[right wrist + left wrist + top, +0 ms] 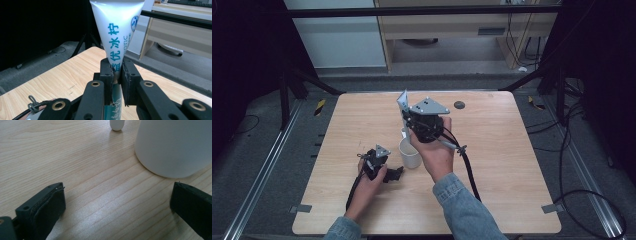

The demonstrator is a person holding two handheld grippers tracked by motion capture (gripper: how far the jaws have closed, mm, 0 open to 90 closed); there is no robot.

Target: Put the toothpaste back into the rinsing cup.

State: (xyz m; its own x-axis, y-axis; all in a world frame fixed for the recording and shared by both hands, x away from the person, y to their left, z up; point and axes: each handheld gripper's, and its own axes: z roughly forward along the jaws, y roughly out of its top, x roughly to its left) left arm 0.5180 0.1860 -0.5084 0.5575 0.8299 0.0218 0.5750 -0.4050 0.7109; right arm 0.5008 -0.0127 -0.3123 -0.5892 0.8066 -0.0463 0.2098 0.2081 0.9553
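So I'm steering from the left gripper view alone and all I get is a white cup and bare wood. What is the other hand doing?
Observer: The right tongs are shut on a white tube with blue print.
Operator: Which way is the tube pointing?
Observer: Its flat crimped end sticks up; the cap end is hidden.
Operator: Where is it relative to my cup?
Observer: In the high view it is just behind the cup.

White tube (117,30) (blue lettering); white cup (410,152); pale wood-grain table (492,150)
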